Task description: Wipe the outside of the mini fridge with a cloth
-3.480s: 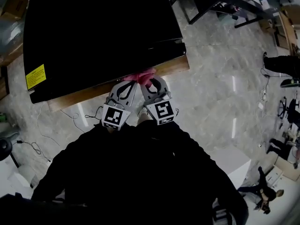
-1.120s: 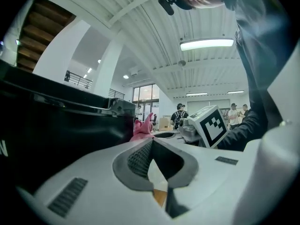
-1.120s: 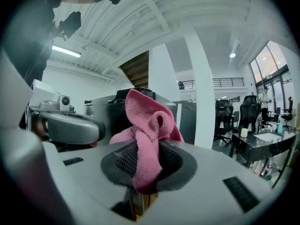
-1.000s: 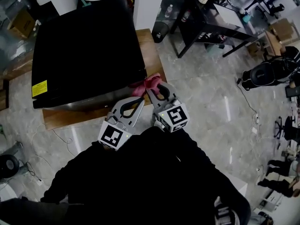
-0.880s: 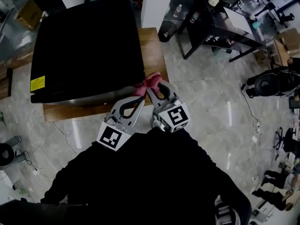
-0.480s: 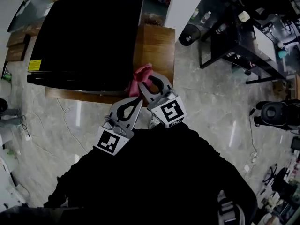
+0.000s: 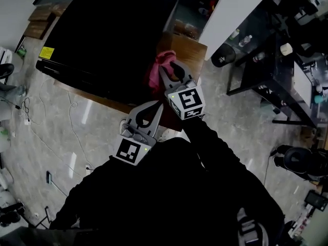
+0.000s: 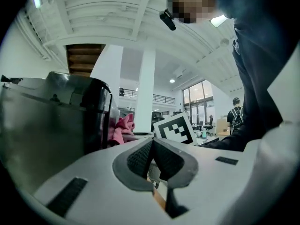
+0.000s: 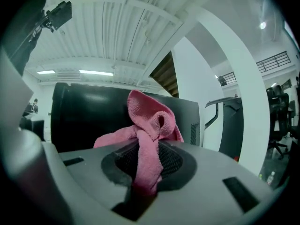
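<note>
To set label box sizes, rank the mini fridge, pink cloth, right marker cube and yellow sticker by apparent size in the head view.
1. mini fridge
2. pink cloth and right marker cube: these look alike, and the cube is nearer the camera, so no ranking
3. yellow sticker

Yellow label [image 7: 47, 52] print too small (unreadable); cloth [image 7: 154, 76] partly behind right hand-held gripper [image 7: 172, 68].

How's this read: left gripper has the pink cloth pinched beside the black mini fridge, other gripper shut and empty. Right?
Wrong gripper. The right gripper is the one with the pink cloth pinched beside the black mini fridge; the right gripper view shows the cloth between its jaws. The left gripper is the one that is shut and empty.
</note>
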